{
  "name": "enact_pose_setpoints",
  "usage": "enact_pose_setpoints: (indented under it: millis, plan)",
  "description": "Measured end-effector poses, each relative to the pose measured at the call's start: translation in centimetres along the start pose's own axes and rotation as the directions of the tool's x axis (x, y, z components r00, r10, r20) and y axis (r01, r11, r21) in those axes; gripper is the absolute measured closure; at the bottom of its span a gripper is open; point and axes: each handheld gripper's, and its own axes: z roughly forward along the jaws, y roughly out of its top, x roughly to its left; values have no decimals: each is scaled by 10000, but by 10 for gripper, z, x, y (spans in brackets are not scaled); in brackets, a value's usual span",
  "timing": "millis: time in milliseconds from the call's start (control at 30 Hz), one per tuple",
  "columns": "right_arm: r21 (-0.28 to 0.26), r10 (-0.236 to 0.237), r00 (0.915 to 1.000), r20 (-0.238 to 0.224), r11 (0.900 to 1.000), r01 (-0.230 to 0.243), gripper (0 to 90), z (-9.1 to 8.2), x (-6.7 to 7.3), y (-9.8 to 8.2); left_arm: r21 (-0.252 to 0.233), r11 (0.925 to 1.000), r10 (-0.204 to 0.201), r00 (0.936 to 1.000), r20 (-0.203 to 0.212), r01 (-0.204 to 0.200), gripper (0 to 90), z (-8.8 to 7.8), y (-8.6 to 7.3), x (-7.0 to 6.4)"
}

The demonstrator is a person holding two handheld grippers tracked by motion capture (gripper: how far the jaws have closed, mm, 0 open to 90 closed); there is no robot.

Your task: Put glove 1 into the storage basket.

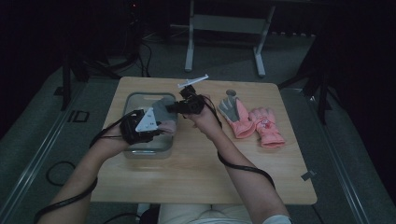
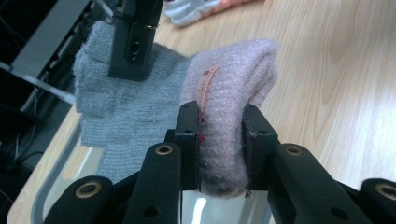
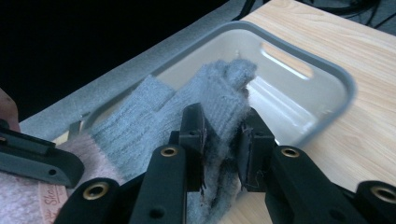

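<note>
A knit glove, grey (image 1: 162,109) with a pale pink cuff (image 2: 233,79), hangs stretched between both grippers over a clear bin with a grey rim (image 1: 140,96). My left gripper (image 2: 222,112) is shut on the pink cuff, which has a small label on it. My right gripper (image 3: 223,119) is shut on the grey finger end (image 3: 154,112). In the high view the left gripper (image 1: 159,125) sits over the bin's near right side and the right gripper (image 1: 171,108) just beyond it. The bin's rim (image 3: 345,88) lies below the glove.
A pair of pink gloves (image 1: 252,122) lies on the wooden table (image 1: 196,172) to the right of my hands. A small round grey object (image 1: 230,92) and a white strip (image 1: 192,81) rest near the far edge. A metal frame stands on the floor beyond.
</note>
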Motion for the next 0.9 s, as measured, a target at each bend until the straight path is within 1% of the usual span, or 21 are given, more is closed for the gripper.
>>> enact_pose_setpoints:
  millis: [33,67,100,133,167,200,233,333,367,400,433,467,500,567,600,633,767,800,867,900]
  plan:
    - [3,-13,10000,-35,10000,13,747,4,2,1,58,10000,11,10000,-15,-11,717,-1,-3,1]
    - [3,-13,10000,-35,10000,13,747,4,2,1,58,10000,11,10000,-15,-11,717,-1,-3,1]
    - [44,-78,10000,-41,10000,79,747,8,4,3,274,9996,116,9999,-23,-116,717,-1,-8,4]
    - [102,-15,9999,-118,9999,17,746,17,6,6,356,9992,178,9998,-25,-177,717,-1,-11,4]
    - [154,1,9999,-113,9999,1,746,21,7,7,427,9987,263,9996,38,-265,716,-2,-14,4]
    - [220,-42,9999,-134,9997,45,747,25,9,8,381,9989,267,9996,27,-267,715,-3,-17,5]
    - [254,-60,9999,-150,9997,64,747,28,10,8,340,9992,186,9998,67,-188,715,-3,-21,7]
    - [275,-106,9998,-173,9996,111,747,38,11,7,444,9990,64,9997,225,-74,715,-2,-32,15]
    - [358,-210,9997,-103,9991,213,746,42,11,6,460,9989,17,9995,316,-32,715,-1,-34,16]
    - [395,-207,9997,-88,9990,210,746,45,12,6,615,9980,92,9993,362,-115,715,2,-36,18]
    - [386,-40,9998,-190,9992,48,746,49,10,4,724,9971,197,9990,395,-225,713,5,-37,19]
    - [390,3,9998,-220,9992,5,747,52,9,4,838,9958,326,9981,518,-368,713,9,-39,20]
    - [477,46,9999,-166,9989,-38,747,56,7,2,871,9956,284,9979,588,-335,713,12,-42,21]
    - [561,301,9993,-202,9980,-289,747,63,3,-1,906,9958,47,9962,865,-126,714,17,-47,26]
    - [603,331,9993,-170,9977,-321,747,66,2,-3,926,9957,-60,9955,941,-28,714,20,-50,28]
    - [592,389,9992,-133,9975,-380,747,68,1,-4,977,9951,-251,9939,1071,146,714,23,-53,31]
    - [922,480,9988,-63,9946,-473,747,79,-6,-9,1204,9924,-425,9898,1360,261,715,35,-60,39]
    - [1003,343,9994,-11,9944,-341,746,82,-8,-10,1287,9912,-500,9883,1438,314,715,38,-61,40]
    - [1194,412,9991,66,9920,-416,746,86,-11,-13,1655,9859,-545,9837,1711,258,716,49,-64,44]
    - [1306,407,9990,186,9905,-428,745,90,-13,-14,1744,9843,-612,9809,1847,285,716,52,-65,46]
